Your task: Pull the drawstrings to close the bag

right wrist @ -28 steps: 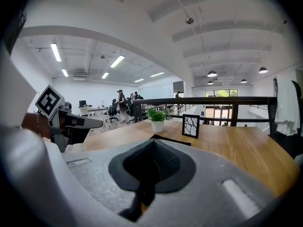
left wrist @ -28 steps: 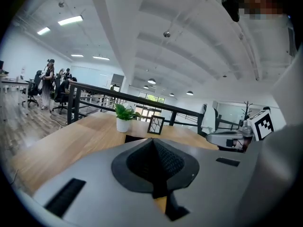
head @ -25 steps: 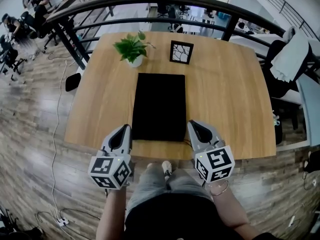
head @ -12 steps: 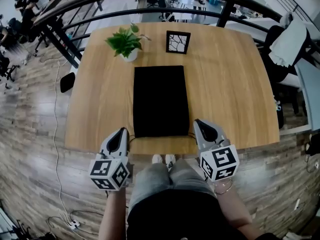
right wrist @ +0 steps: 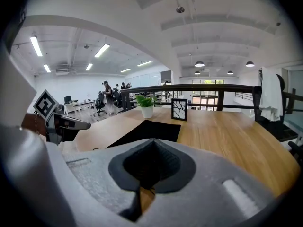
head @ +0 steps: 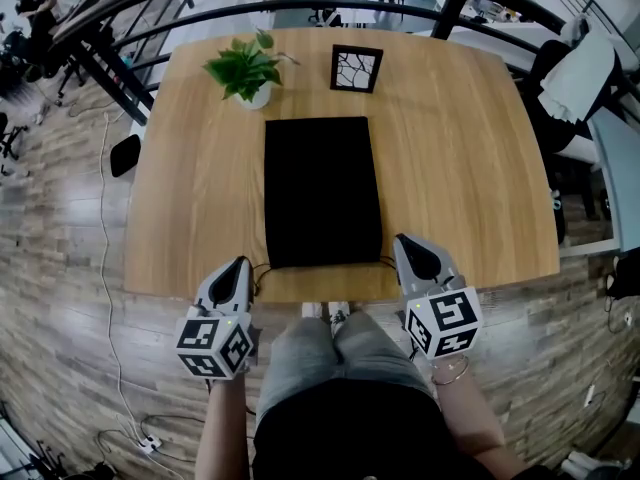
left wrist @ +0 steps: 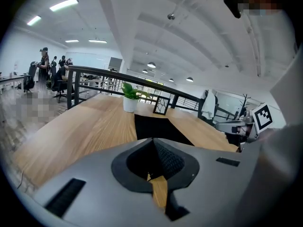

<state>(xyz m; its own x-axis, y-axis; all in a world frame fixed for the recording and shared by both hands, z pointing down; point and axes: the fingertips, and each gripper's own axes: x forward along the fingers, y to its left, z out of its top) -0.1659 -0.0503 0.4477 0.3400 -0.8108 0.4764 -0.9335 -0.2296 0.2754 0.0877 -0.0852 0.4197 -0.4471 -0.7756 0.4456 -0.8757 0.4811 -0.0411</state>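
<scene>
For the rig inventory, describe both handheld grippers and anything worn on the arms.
The left gripper and right gripper match: light grey wedge-shaped shells with a dark teardrop-shaped opening, each carrying a white cube of black square markers. No cables show. Forearms are unsleeved; a thin bracelet circles the right wrist.

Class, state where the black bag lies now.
In the head view the black bag lies flat, centred on the wooden table, far end near the potted plant and picture frame, near end by the front edge.
</scene>
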